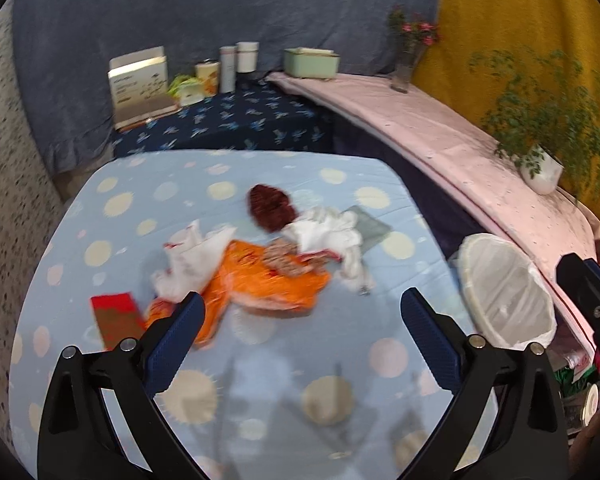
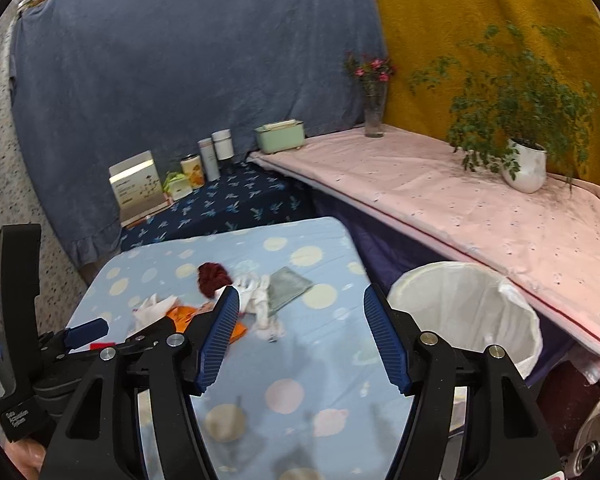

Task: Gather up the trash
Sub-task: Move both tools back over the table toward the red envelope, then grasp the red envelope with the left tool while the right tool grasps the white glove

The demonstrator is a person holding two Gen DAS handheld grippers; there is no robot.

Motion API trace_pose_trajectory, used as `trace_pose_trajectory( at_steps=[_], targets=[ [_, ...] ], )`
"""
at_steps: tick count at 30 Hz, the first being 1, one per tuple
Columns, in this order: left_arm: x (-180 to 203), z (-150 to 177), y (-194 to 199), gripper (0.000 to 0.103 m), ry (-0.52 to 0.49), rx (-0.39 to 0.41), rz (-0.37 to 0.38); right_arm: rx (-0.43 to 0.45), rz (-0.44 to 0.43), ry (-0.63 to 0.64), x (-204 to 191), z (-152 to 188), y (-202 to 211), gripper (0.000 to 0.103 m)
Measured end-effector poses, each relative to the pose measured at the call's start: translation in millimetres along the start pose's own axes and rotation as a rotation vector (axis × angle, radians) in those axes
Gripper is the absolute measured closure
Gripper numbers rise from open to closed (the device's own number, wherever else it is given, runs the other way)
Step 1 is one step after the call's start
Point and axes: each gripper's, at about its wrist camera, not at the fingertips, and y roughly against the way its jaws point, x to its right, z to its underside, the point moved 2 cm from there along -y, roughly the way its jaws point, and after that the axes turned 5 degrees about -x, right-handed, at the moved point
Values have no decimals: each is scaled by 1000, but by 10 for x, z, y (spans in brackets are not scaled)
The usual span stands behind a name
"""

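Note:
Trash lies in a heap on the light blue dotted table (image 1: 284,364): an orange wrapper (image 1: 260,280), crumpled white plastic (image 1: 188,256), white tissue (image 1: 332,228), a dark red clump (image 1: 270,206), a grey sachet (image 1: 370,226) and a red packet (image 1: 118,318). A white-lined bin (image 1: 508,288) stands at the table's right edge. My left gripper (image 1: 300,312) is open and empty, just short of the orange wrapper. In the right wrist view my right gripper (image 2: 302,324) is open and empty above the table, with the heap (image 2: 256,300) ahead-left and the bin (image 2: 464,312) to the right.
A pink-covered shelf (image 2: 440,200) runs along the right with a potted plant (image 2: 526,164), a flower vase (image 2: 374,116) and a green box (image 2: 280,136). A dark blue butterfly-print surface (image 2: 228,204) behind the table holds a carton, cans and bottles. The left gripper (image 2: 88,330) shows at the right view's left.

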Motion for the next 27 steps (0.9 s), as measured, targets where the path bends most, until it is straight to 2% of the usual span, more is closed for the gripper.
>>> trace_pose_trajectory(
  at_steps=[8,13,19,23,24,27],
  targets=[
    [-922,216,-146,9,140,-60,-95,-62,-71,44,-561,183,-225,40],
    [-1287,356,-282,9,171,-99,-136,-108,-94,71,-849,329,-436,40],
    [-1586,452,-449,9,239,-146,-122,-153,-107,80,-1130,509,-684,38],
    [-1689,465,-551,10,243,-158,-90,-183,-109,85,-1250,599,-840,38],
    [-1714,471,-584,11,247,-165,-82,-191,-110,84,-1279,621,-887,38],
    [-1761,474,-680,30,255,-190,-47,-211,-114,85,-1345,653,-1003,38]
  ],
)
